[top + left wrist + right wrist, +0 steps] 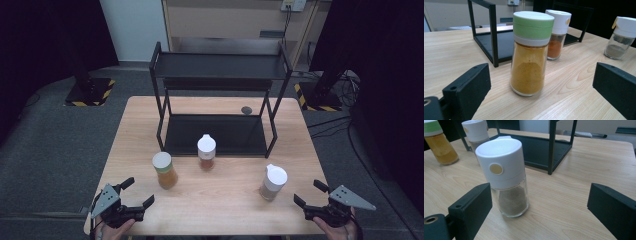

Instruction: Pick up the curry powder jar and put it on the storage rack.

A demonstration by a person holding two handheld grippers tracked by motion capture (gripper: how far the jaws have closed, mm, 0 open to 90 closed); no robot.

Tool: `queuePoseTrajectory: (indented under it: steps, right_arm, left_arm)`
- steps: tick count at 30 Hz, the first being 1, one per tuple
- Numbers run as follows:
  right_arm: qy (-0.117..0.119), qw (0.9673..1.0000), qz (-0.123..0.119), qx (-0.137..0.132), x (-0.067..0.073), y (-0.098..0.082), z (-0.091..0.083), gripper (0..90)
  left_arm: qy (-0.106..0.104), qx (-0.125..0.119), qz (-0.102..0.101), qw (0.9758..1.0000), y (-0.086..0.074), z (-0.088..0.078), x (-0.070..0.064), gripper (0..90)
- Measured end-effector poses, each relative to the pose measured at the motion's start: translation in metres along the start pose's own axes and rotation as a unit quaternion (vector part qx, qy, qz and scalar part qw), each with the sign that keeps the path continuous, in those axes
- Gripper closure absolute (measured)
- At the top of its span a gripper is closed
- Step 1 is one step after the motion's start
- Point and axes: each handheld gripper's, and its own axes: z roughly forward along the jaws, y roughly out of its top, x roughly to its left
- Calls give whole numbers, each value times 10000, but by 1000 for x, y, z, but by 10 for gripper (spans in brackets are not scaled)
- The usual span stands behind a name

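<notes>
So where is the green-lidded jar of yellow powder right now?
In the high view the green-lidded jar stands upright on the table's left half, just ahead of the open left gripper, with the orange-powder jar to its right.

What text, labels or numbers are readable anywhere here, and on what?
None readable.
Green-lidded spice jar: no label or print.
White-capped grey-powder jar: a plain tan dot on the cap, no lettering.
White-capped orange-powder jar: faint mark on the lid in the high view, too small to read.
Black rack, table: no markings.
</notes>
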Motion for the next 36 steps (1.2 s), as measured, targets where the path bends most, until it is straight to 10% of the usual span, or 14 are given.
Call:
queuePoseTrajectory:
  steps: [36]
  right_arm:
    - [-9, 9999, 0, -158, 0, -4, -5, 63]
  left_arm:
    - [222, 4, -160, 9996, 2, -4, -4, 0]
